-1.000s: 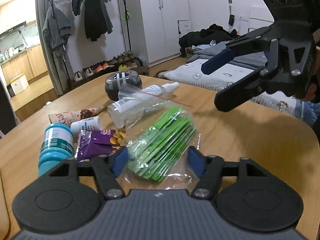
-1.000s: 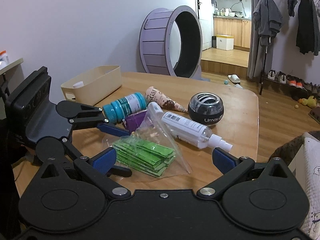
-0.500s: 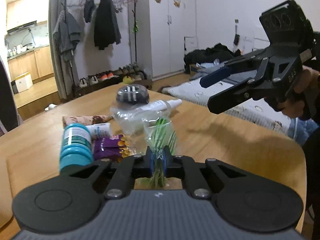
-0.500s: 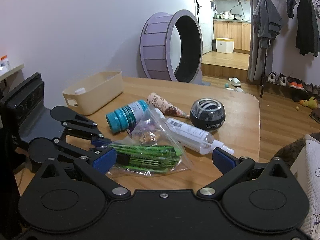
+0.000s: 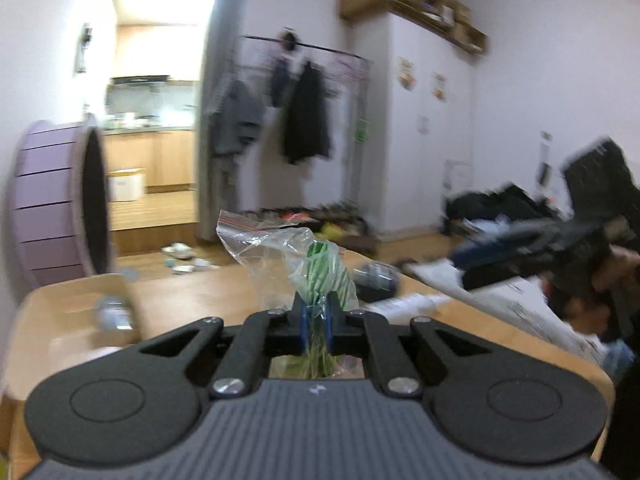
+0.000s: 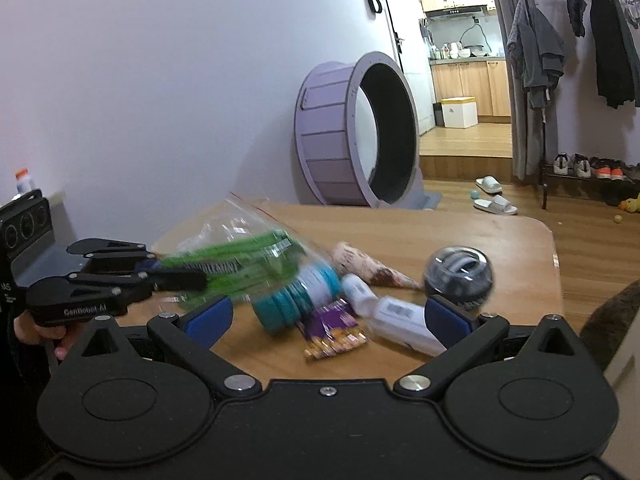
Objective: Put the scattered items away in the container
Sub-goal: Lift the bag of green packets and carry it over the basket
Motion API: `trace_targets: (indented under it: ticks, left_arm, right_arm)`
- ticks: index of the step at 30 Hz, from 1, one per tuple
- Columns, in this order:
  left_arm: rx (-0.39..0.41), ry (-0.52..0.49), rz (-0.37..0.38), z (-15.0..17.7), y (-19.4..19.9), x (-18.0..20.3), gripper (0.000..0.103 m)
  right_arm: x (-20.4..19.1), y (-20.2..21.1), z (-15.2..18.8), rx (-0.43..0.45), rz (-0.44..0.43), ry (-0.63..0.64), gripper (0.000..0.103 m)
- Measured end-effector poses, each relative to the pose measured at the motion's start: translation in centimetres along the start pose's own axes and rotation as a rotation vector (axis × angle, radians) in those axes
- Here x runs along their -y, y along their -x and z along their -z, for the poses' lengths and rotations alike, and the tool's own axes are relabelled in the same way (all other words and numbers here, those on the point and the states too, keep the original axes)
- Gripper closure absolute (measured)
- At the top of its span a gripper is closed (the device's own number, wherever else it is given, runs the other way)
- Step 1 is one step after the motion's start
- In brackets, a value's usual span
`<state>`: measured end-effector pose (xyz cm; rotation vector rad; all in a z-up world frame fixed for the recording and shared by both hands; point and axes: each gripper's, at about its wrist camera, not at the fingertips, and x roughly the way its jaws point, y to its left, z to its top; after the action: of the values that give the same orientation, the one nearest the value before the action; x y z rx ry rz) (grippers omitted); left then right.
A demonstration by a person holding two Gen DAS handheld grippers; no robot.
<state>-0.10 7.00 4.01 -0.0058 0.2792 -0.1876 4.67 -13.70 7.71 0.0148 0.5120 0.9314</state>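
The left tongs (image 5: 315, 326) pinched a crumpled clear zip bag of green sachets (image 5: 320, 268), red-striped at its seal, held up above the desk (image 6: 460, 236). The right tongs (image 6: 326, 318) gaped wide, holding nothing.

Left gripper clamped, right gripper spread.

Left gripper (image 5: 315, 323): blue pads pressed together on a clear bag of green sachets (image 5: 320, 276), bag held off the table; a hand (image 6: 38, 330) grips its handle. Right gripper (image 6: 326, 314): jaws wide apart, nothing between them, hovering above the table; blurred in the left view.
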Motion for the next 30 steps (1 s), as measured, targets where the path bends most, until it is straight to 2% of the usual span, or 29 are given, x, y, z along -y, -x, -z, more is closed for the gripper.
trace_targets:
  ticks: [16, 25, 30]
  left_arm:
    - [-0.064, 0.198, -0.442, -0.5, 1.0, -8.5, 0.095]
    - [-0.103, 0.208, -0.521, 0.1, 1.2, -9.4, 0.095]
    - [-0.102, 0.176, -0.563, 0.3, 1.5, -9.2, 0.089]
  right_arm:
    - [-3.6, -4.4, -1.0, 0.029, -0.082, -0.022, 0.0]
    - [-5.4, -5.9, -0.9, 0.058, -0.115, -0.018, 0.0]
    - [-5.8, -5.9, -0.9, 0.068, -0.126, -0.031, 0.0]
